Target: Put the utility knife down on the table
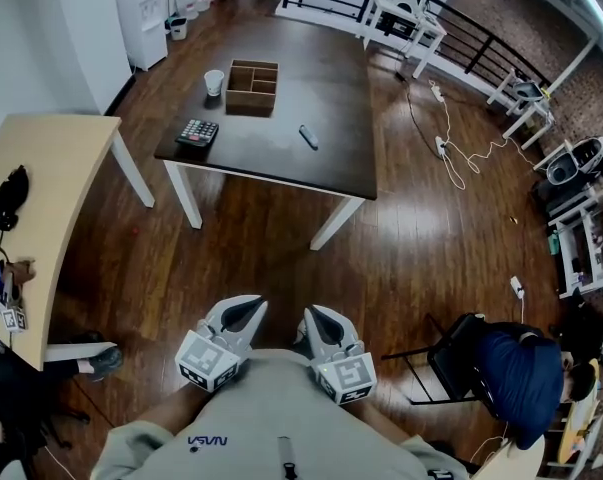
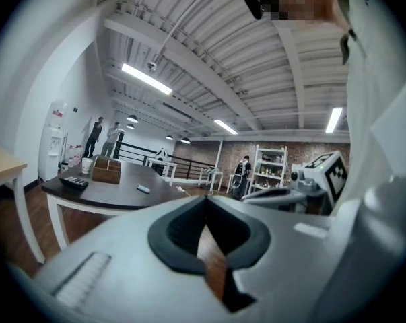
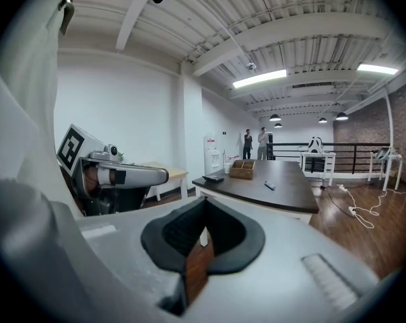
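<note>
The wood floor [image 1: 431,228] spreads wide beneath my jaws and ahead of them. Well ahead of both pairs stands the dark table [image 1: 321,88], with bare floor between its near edge and my tips.

I hold my left gripper [image 1: 243,313] and my right gripper [image 1: 321,320] close in front of my chest, side by side and near each other, both pointing toward the table. In each gripper's own view the jaws are clenched tip to tip with nothing between them. Only floor shows through the gap behind the tips.

Far ahead and a little left of my left jaws, the wooden box [image 1: 252,86] sits on the table with its compartments open upward. The calculator [image 1: 197,133] lies nearer to me than the box, by the table's front left corner. The white cup [image 1: 214,82] stands upright just left of the box.

The utility knife [image 1: 308,137] lies flat on the tabletop, straight ahead of the space between my two grippers. It is right of the calculator, nearer than the box, and apart from both. It is so small from here that I cannot tell whether its blade is out.
</note>
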{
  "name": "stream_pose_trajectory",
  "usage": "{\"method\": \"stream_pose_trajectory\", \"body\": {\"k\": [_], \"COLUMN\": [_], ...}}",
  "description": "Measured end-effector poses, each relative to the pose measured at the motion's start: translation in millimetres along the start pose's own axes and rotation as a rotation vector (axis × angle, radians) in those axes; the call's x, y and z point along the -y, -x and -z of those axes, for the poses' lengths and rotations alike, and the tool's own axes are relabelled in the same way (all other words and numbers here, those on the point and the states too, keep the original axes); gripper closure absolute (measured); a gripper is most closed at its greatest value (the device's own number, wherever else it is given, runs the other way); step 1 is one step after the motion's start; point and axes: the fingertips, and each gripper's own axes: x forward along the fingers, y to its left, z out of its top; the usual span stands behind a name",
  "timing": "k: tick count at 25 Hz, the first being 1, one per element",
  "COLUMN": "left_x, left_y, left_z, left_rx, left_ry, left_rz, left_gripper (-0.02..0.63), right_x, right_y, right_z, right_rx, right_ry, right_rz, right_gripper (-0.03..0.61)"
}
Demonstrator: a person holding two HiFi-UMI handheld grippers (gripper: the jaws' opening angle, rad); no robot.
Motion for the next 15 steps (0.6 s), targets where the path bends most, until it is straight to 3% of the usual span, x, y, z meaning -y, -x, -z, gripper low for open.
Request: {"method": "stream_pose_trajectory", "body": {"k": [15], "left_x": [-5.3], "left_y": [7.9], "left_z": [0.8], "left_rx": [0.003], "left_ry": [-0.004], "left_rz": [-0.011], "left_gripper": [0.612], "right_x": [-7.9], "right_y": [-4.9], "right_z": [2.1], "right_rx": [0.001], "right_ry": [0.002], "right_rz": [-0.018], "right_gripper": [0.58]}}
